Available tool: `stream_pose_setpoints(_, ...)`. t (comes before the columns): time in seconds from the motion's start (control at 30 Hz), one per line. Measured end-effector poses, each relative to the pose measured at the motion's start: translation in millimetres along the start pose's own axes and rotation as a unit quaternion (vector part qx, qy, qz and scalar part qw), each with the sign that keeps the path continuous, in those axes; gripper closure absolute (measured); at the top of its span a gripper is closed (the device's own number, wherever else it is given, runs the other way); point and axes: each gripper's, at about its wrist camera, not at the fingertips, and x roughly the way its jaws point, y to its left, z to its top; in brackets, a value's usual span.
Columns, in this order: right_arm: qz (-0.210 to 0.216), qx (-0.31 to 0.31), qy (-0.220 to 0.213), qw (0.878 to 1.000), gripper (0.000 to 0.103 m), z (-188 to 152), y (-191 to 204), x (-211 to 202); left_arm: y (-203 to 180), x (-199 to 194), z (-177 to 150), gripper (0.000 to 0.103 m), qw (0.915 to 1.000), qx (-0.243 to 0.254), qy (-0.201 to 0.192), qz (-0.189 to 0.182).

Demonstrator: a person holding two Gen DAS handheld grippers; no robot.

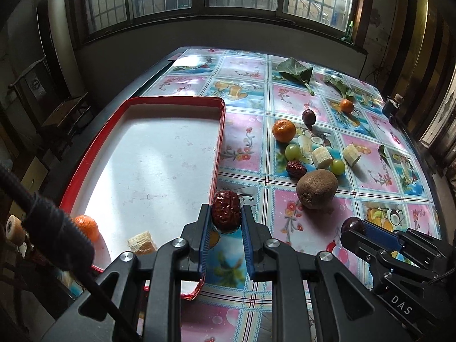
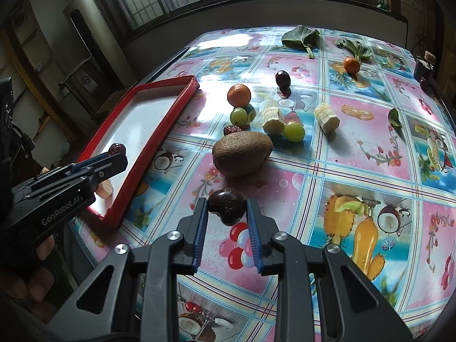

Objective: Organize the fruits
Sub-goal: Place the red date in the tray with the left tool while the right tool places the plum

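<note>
My left gripper [image 1: 225, 213] is shut on a wrinkled red date [image 1: 225, 210] and holds it at the right rim of the red-edged white tray [image 1: 159, 156]; it also shows in the right wrist view [image 2: 115, 154]. The tray holds a small orange [image 1: 87, 226] and a banana piece [image 1: 142, 242]. My right gripper [image 2: 226, 211] is shut on a dark plum [image 2: 227, 205] just above the table, near a brown kiwi [image 2: 242, 154]. Beyond lie an orange [image 2: 238, 94], two green grapes [image 2: 238, 115], banana pieces [image 2: 273, 119], another date [image 2: 231, 129], a plum [image 2: 282, 79] and a small orange [image 2: 351, 65].
The table has a glossy fruit-patterned cloth [image 2: 356, 154]. Green leaves [image 2: 300, 37] lie at the far edge, a small leaf [image 2: 394, 117] at the right. A dark jar [image 2: 424, 67] stands at the far right corner. Chairs and windows are behind.
</note>
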Motion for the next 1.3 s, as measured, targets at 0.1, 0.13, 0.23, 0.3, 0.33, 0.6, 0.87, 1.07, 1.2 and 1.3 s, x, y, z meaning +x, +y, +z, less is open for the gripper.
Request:
stream_pose_setpoints(0.1,0.003,-0.003,0.000,1.000,0.074,1.0,4.8,0.1,5.1,0.0,0.5,0.083,1.0000,-0.005,-0.001,0.004)
stream_pose_setpoints(0.13,0.004,-0.005,0.001,1.000,0.074,1.5,6.9,0.4,6.8,0.3,0.8,0.083,1.0000,-0.006,0.000,0.005)
stream_pose_setpoints(0.23,0.007,-0.011,0.002,1.000,0.074,3.5,14.1,2.1,14.0,0.3,0.4,0.084,0.9999,-0.013,0.000,0.008)
stream_pose_setpoints(0.3,0.013,-0.016,0.003,1.000,0.074,5.7,19.6,4.3,19.8,-0.6,-0.1,0.084,0.9998,-0.019,-0.001,0.010)
stream_pose_setpoints(0.33,0.015,-0.020,0.003,1.000,0.074,7.0,22.9,5.3,23.8,-0.7,0.1,0.083,0.9997,-0.022,0.000,0.009)
stream_pose_setpoints(0.6,0.042,-0.061,0.001,0.997,0.074,25.4,62.1,16.8,83.9,1.1,9.9,0.084,0.9970,-0.076,0.010,-0.008)
stream_pose_setpoints(0.87,0.081,-0.118,0.018,0.990,0.074,43.2,120.2,51.3,140.5,24.9,11.7,0.084,0.9898,-0.137,0.038,0.015)
stream_pose_setpoints(1.07,0.086,-0.146,0.038,0.985,0.074,50.5,151.6,82.7,148.9,42.0,14.6,0.084,0.9882,-0.142,0.051,0.024)
stream_pose_setpoints(1.2,0.079,-0.151,0.055,0.984,0.073,53.6,156.9,99.6,152.4,51.6,12.9,0.084,0.9878,-0.141,0.062,0.021)
stream_pose_setpoints(1.3,0.077,-0.152,0.067,0.983,0.073,52.1,156.8,108.6,152.3,59.4,10.2,0.084,0.9873,-0.140,0.073,0.019)
